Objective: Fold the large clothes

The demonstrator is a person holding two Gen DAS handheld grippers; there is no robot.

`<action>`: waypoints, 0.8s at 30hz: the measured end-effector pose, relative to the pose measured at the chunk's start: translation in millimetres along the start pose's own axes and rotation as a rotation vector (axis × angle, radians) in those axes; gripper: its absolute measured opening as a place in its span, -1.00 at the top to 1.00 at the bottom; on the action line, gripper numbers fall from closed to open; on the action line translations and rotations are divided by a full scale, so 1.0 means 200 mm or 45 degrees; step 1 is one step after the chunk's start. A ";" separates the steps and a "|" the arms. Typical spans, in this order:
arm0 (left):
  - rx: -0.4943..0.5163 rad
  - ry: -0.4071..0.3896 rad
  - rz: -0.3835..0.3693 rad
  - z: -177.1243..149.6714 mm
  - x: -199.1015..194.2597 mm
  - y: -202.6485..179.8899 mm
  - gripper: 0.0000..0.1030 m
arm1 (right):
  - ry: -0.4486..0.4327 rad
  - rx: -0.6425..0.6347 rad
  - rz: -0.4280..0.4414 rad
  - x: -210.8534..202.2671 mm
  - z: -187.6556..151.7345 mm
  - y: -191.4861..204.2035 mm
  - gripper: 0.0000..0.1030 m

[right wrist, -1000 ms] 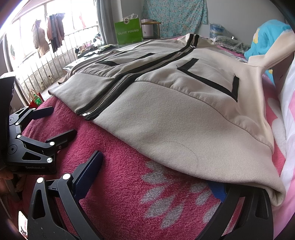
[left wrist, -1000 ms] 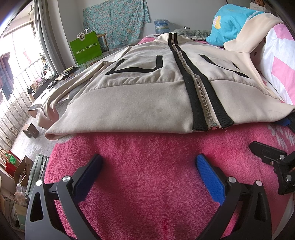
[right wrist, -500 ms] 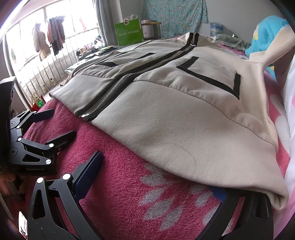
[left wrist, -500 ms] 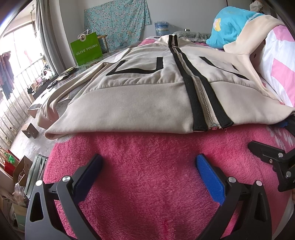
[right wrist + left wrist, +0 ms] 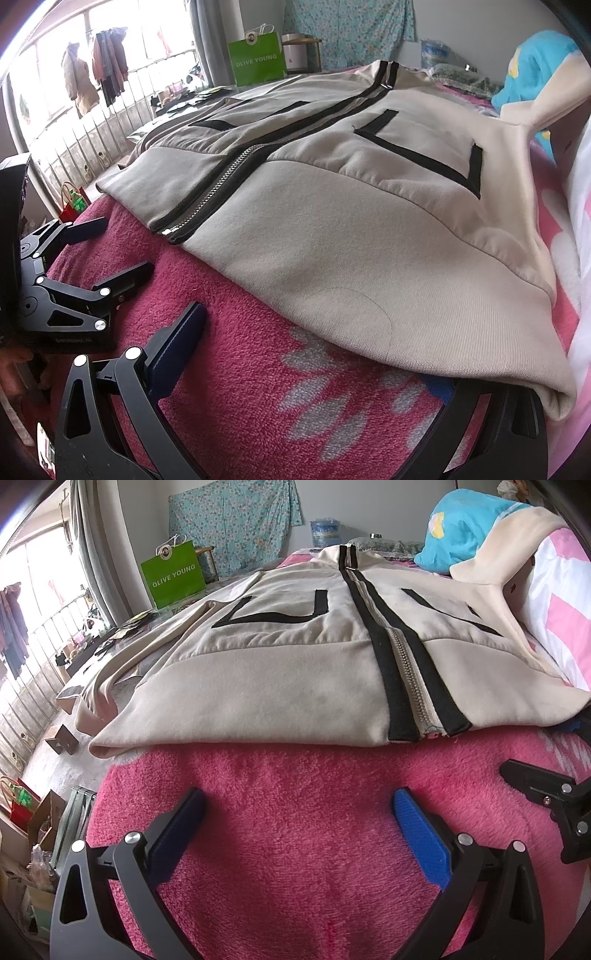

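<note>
The left gripper [image 5: 295,823], a black two-finger frame with blue ribbed pads, has its jaws spread wide, the pads well apart and low, nothing between them. In the right wrist view it shows at the left edge [image 5: 88,243], fingers parted, with part of a hand [image 5: 14,365] behind its body. The right gripper [image 5: 306,369], of the same black build with blue pads, also stands wide open; its left finger [image 5: 177,343] is in plain sight, while its right pad [image 5: 439,387] is mostly hidden under cloth.
</note>
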State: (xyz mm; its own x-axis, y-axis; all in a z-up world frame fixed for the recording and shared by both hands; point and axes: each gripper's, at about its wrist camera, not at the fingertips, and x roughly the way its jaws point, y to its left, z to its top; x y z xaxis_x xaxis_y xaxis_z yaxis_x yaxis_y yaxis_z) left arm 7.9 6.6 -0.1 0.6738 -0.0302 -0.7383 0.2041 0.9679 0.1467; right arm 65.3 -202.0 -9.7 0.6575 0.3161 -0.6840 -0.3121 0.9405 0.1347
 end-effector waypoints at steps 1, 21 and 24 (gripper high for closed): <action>0.000 0.000 0.001 0.00 0.00 0.00 -0.93 | 0.001 0.001 0.001 0.00 0.01 0.00 -0.89; -0.030 -0.005 -0.030 -0.01 0.04 -0.01 -0.93 | -0.011 -0.021 -0.026 -0.01 -0.01 0.01 -0.89; -0.032 -0.008 -0.032 -0.02 0.04 0.00 -0.93 | -0.011 -0.018 -0.023 -0.01 -0.01 0.01 -0.89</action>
State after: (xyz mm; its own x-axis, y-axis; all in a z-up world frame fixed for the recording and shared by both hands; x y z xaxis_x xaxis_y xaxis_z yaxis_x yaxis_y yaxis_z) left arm 10.7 8.0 -8.3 0.6731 -0.0563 -0.7374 0.2034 0.9727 0.1113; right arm 62.6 -201.3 -8.7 0.6691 0.3002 -0.6798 -0.3097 0.9442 0.1122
